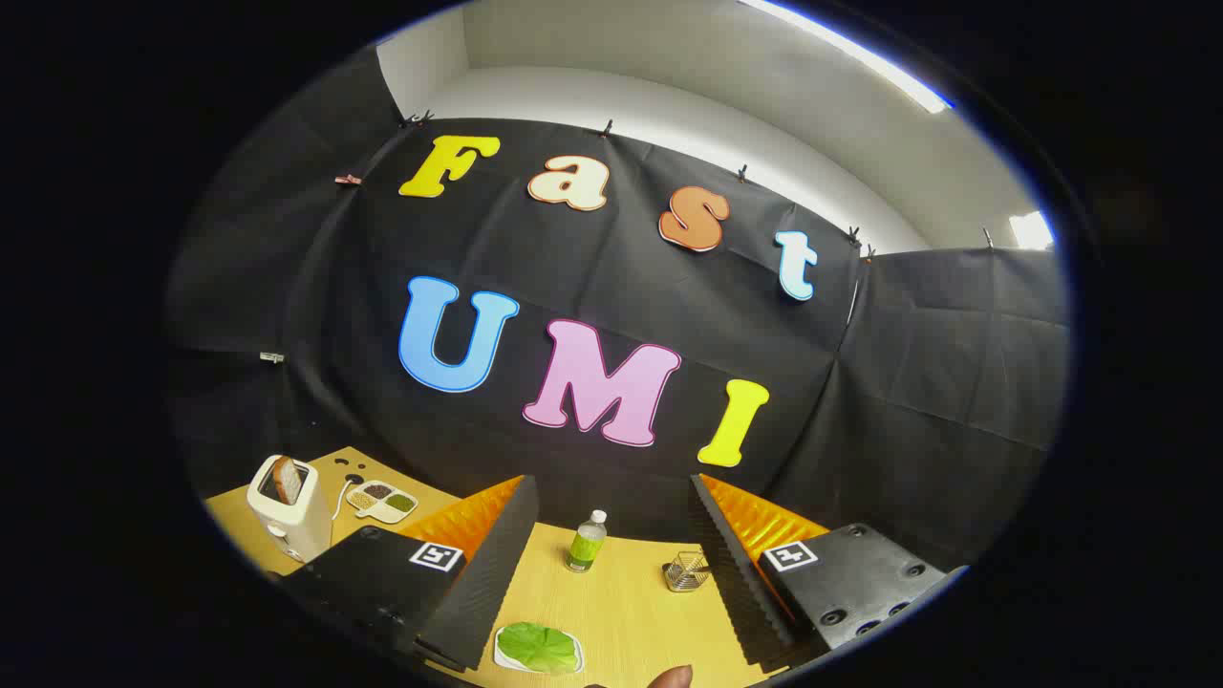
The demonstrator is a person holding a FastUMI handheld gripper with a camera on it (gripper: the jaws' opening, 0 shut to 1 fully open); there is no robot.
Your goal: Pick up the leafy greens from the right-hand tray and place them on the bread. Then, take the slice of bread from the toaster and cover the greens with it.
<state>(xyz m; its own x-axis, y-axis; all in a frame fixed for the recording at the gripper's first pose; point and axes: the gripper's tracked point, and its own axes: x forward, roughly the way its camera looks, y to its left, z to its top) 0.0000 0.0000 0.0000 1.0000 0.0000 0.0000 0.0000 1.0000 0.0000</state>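
My gripper (611,573) is held above the wooden table (626,612) with its two fingers wide apart and nothing between them. Below and between the fingers lies a small white tray (504,657) with a flat leafy green (538,646) on it, close to the left finger (478,564). Far off to the left, beyond the left finger, stands a white toaster (289,509) with a slice of bread (286,478) sticking up out of its slot.
A small bottle with a green label (586,541) stands on the table ahead between the fingers. A little wire rack (686,571) sits by the right finger. A divided dish of grains (382,500) lies behind the toaster. A person's fingertip (672,677) shows at the near table edge.
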